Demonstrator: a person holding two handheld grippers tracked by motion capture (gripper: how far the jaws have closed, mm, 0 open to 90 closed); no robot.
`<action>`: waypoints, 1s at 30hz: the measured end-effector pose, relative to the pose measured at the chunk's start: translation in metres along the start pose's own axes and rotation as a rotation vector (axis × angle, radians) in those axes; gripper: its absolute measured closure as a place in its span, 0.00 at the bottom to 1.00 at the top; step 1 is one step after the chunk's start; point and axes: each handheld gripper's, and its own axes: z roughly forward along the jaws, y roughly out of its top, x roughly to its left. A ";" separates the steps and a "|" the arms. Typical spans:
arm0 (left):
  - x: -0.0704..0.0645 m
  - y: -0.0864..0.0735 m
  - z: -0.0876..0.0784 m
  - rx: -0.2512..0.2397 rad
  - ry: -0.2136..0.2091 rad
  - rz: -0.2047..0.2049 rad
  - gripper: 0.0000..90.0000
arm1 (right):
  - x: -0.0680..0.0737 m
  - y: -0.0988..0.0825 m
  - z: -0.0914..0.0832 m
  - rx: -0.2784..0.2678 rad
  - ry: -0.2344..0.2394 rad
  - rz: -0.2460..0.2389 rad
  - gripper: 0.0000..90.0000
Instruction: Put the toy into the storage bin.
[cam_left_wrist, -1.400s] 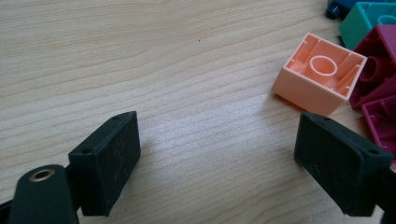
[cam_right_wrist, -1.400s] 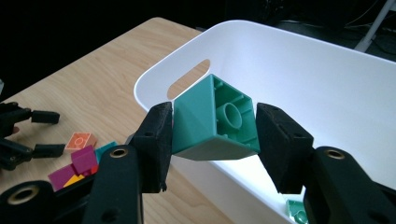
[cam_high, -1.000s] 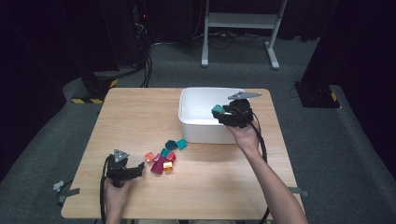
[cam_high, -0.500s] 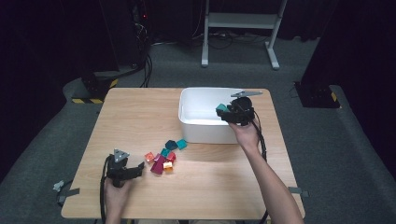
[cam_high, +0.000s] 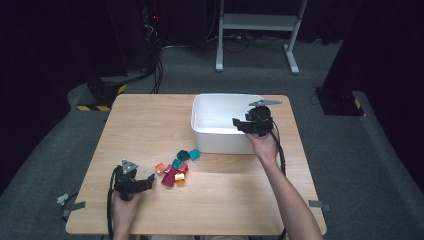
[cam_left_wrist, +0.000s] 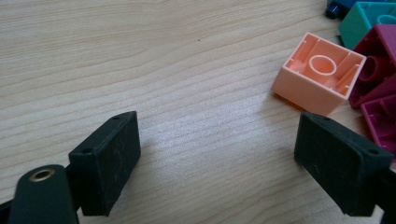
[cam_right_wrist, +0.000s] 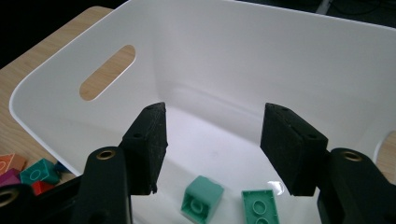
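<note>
Green bricks (cam_right_wrist: 201, 198): two in white bin (cam_right_wrist: 280, 56); grippers: two.

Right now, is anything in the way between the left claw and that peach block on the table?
Nothing visible is. The left claw is open, with bare wooden table between its jaws and the peach block. The block sits ahead near the right jaw, upside down, and the magenta blocks crowd its far side.
</note>
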 end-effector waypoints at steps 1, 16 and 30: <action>0.000 0.000 0.000 0.000 0.000 0.000 0.16 | 0.000 -0.001 0.000 -0.003 0.001 -0.003 0.46; 0.000 0.000 0.000 0.000 0.001 0.000 0.16 | 0.031 -0.016 -0.023 -0.060 0.098 -0.089 0.46; 0.000 0.000 0.000 0.000 0.001 -0.001 0.16 | 0.060 -0.047 -0.034 -0.058 0.200 -0.141 0.48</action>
